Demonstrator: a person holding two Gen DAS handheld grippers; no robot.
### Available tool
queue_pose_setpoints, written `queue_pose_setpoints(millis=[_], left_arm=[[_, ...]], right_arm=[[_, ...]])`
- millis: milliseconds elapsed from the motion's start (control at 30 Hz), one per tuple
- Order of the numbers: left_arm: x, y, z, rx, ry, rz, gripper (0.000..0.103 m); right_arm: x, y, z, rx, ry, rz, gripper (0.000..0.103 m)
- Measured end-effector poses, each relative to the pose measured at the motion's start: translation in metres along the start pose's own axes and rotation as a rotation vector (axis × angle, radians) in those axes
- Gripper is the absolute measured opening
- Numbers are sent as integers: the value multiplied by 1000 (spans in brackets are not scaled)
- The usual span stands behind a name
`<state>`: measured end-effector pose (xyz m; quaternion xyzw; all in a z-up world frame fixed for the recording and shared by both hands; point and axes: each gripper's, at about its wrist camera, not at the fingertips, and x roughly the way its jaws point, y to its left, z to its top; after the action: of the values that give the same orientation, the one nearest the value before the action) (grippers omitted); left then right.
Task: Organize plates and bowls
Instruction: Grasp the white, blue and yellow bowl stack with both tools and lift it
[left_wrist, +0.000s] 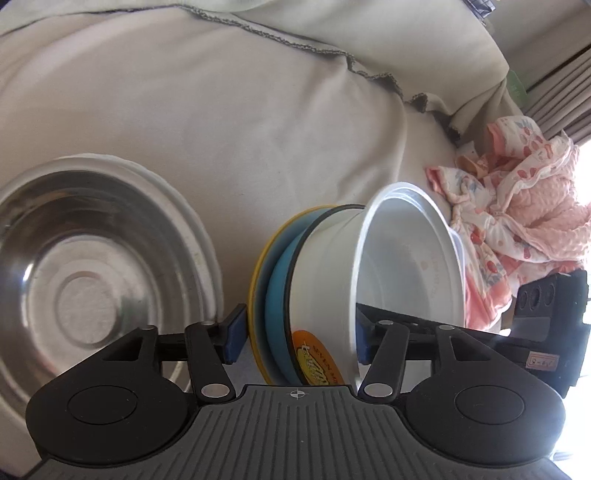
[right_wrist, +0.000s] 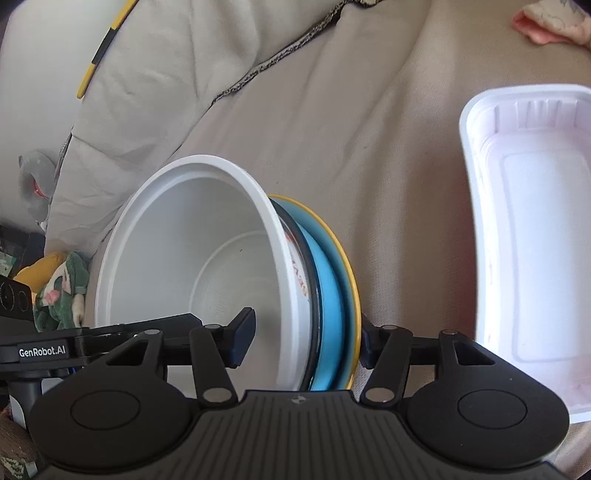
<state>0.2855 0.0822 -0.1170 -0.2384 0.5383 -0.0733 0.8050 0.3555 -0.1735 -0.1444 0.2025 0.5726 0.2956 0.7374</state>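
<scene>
Both grippers straddle the tilted bowl stack (left_wrist: 332, 291): left gripper (left_wrist: 297, 338) loosely, right gripper (right_wrist: 306, 341) half-open, pinching its wall. Loose pads could let it slip onto the bed (left_wrist: 221, 110).

White bowl (left_wrist: 373, 266), blue-and-yellow plate (left_wrist: 275, 288) — pink patterned cloth (left_wrist: 517, 206).

A beige sheet (left_wrist: 258, 129) covers the surface — pink patterned cloth (left_wrist: 517, 206) crumpled near its edge.
</scene>
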Motion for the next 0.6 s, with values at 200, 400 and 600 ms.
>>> queue_pose_setpoints(millis=[200,400,600], left_arm=[[-1,-5,-3,37,9,23,66],[10,-18,2,82,34,58,76],[18,-23,7,96,58,91,80]], right_arm=[[5,-4,-4,-16,20,43,56],[5,-12,-2,0,18,44,56],[9,-15,-1,5,28,101,56]])
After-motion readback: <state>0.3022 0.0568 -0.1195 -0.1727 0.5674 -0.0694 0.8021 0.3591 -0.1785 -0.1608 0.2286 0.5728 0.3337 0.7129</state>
